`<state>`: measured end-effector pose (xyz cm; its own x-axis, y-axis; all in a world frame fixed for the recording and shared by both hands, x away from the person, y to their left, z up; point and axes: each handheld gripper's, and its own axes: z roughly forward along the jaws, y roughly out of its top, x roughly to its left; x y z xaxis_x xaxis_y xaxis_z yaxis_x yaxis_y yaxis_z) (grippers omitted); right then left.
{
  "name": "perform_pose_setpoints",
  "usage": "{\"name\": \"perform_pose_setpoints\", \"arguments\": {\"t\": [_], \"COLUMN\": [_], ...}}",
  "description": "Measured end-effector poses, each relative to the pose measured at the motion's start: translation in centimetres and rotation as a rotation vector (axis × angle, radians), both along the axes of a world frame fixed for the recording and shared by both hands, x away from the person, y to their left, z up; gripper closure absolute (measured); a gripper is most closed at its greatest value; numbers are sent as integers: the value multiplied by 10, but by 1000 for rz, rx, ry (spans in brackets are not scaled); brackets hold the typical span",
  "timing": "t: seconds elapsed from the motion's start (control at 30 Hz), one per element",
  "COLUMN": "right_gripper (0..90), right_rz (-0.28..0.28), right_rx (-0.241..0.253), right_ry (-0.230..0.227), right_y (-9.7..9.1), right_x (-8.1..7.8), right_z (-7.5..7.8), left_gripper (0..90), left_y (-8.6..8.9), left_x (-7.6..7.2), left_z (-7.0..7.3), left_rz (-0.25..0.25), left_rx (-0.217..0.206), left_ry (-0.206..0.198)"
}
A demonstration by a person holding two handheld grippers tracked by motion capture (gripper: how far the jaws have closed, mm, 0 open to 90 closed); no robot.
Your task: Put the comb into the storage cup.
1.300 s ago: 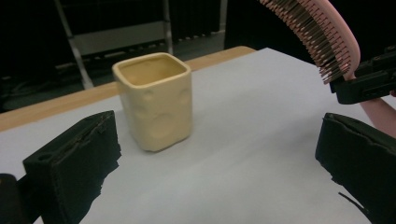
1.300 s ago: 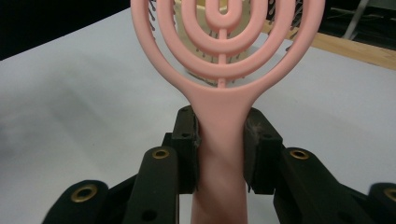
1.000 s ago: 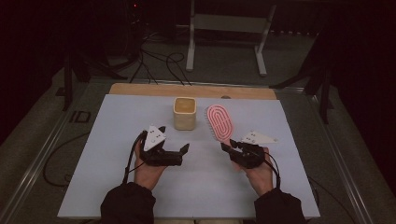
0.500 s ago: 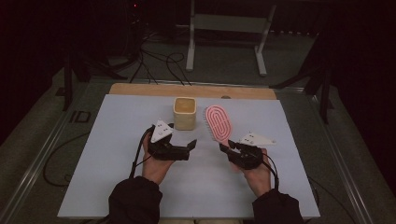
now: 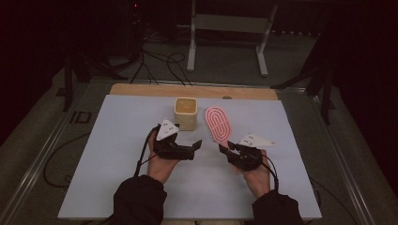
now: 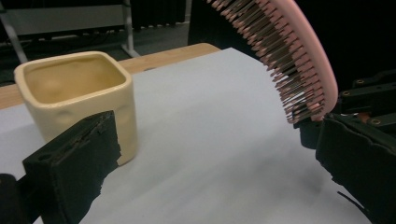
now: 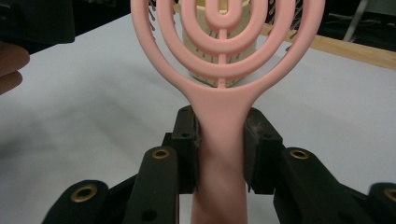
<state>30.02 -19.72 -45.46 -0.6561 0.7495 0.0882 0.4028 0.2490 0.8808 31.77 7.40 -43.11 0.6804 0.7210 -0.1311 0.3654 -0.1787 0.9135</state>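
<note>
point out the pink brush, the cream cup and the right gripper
pink brush (image 5: 218,123), high view, middle of its head
cream cup (image 5: 186,114), high view, front wall
right gripper (image 7: 220,151), right gripper view, between its fingertips, clamping the handle

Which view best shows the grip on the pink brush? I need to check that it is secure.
The right gripper view: the right gripper clamps the pink brush at its handle. The high view shows the brush small; the left gripper view shows its bristles.

This looks like a dim lab or recording room, not a home: a wooden table (image 5: 192,90) covered by a pale grey sheet (image 5: 117,154) stands on a grey floor, black cables (image 5: 157,63) trail behind it, beside a white metal stand (image 5: 225,23).
</note>
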Motion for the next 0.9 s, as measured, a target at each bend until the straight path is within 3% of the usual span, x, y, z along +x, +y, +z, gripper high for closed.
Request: {"name": "perform_pose_setpoints", "arguments": {"t": [0.9], "right_gripper": [697], "right_rz": [8], "right_rx": [-15], "right_ry": [1], "right_y": [8], "right_x": [-2], "right_z": [-5], "left_gripper": [3], "left_y": [-29], "left_x": [1], "left_z": [0], "left_rz": [-61], "left_rx": [9], "left_ry": [16]}}
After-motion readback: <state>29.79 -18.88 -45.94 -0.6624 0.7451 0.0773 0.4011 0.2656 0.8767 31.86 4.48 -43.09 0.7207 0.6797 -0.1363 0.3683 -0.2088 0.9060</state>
